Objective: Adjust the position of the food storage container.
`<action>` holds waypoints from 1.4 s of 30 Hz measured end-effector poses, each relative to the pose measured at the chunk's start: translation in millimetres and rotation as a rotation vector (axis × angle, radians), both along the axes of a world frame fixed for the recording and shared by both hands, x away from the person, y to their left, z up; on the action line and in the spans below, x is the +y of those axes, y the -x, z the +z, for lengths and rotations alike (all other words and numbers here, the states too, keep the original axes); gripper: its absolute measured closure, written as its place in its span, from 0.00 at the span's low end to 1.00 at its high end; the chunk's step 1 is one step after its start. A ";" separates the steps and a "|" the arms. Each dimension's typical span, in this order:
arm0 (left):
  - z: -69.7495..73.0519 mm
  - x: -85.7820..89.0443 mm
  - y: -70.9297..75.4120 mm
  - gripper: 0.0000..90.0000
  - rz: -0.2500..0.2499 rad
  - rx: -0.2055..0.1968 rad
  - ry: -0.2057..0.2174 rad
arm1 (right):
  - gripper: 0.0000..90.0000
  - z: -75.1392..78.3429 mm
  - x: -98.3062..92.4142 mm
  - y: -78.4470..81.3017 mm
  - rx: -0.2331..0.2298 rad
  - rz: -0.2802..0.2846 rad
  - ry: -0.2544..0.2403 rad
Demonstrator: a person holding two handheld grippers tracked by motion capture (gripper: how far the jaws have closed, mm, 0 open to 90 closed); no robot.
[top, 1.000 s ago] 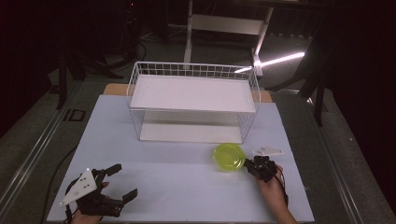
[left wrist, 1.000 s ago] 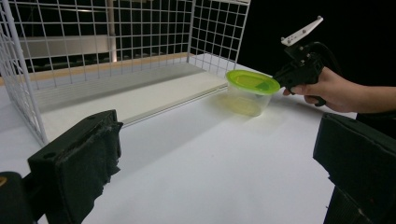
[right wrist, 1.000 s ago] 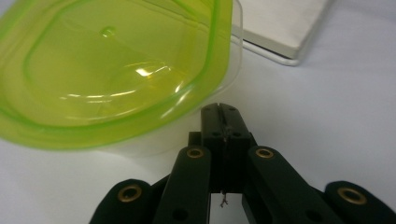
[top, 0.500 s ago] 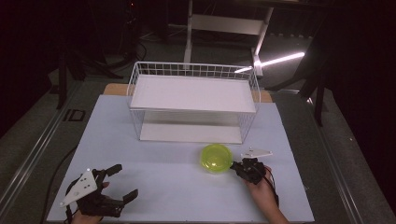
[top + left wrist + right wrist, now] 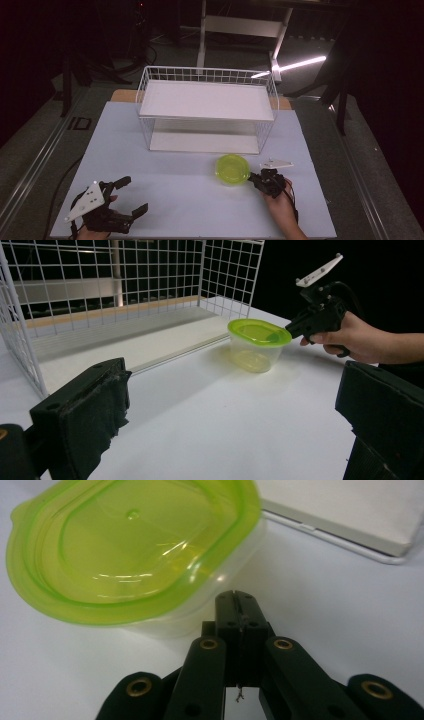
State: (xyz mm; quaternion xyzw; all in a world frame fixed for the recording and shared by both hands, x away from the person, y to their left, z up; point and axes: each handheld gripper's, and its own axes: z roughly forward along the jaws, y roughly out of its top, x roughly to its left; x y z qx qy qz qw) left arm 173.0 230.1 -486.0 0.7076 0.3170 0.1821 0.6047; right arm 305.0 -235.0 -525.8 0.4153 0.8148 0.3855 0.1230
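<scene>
White tabletop (image 5: 190, 200) under a dark room carries a clear tub with a yellow-green lid (image 5: 232, 169), sitting just in front of the wire basket (image 5: 207, 112), toward its right end. The right gripper (image 5: 256, 178) has its jaws pressed together with nothing between them, tips right against the tub's near-right side below the lid's rim; in the right gripper view the closed tips sit at the clear wall (image 5: 190, 617). It looks like a push with shut jaws, nudging the tub leftward across the table. The next move likely calls for keeping the tips low on the wall so the tub slides without tipping. The right hand (image 5: 280, 207) lies low, pointing the gripper left. The left gripper (image 5: 131, 197) rests near the table's front-left corner, jaws apart, well away from the tub
</scene>
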 end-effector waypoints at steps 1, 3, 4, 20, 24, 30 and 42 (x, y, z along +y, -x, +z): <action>0.0 -0.3 0.1 0.02 -0.001 -0.002 -0.001 | 1.00 -0.8 2.1 -0.3 0.002 0.002 0.001; 0.0 -0.4 0.6 0.02 -0.001 -0.002 -0.001 | 1.00 -2.3 6.8 -1.4 0.009 0.008 0.007; 0.0 -0.3 0.7 0.02 0.000 -0.003 0.000 | 1.00 -2.9 8.9 -1.7 0.010 0.015 0.008; 0.0 0.3 0.6 0.02 -0.003 0.002 0.002 | 1.00 -8.3 56.6 -11.3 0.027 0.091 -0.001; 0.1 -0.1 0.9 0.02 -0.006 0.000 0.001 | 1.00 -9.6 68.2 -12.1 0.014 0.107 -0.002; 0.0 -0.9 1.0 0.02 -0.009 0.001 0.001 | 1.00 -8.1 83.7 -16.2 0.008 0.129 0.002; -0.2 -1.2 1.5 0.02 -0.012 0.003 0.000 | 1.00 -3.4 87.8 -16.2 -0.027 0.127 0.006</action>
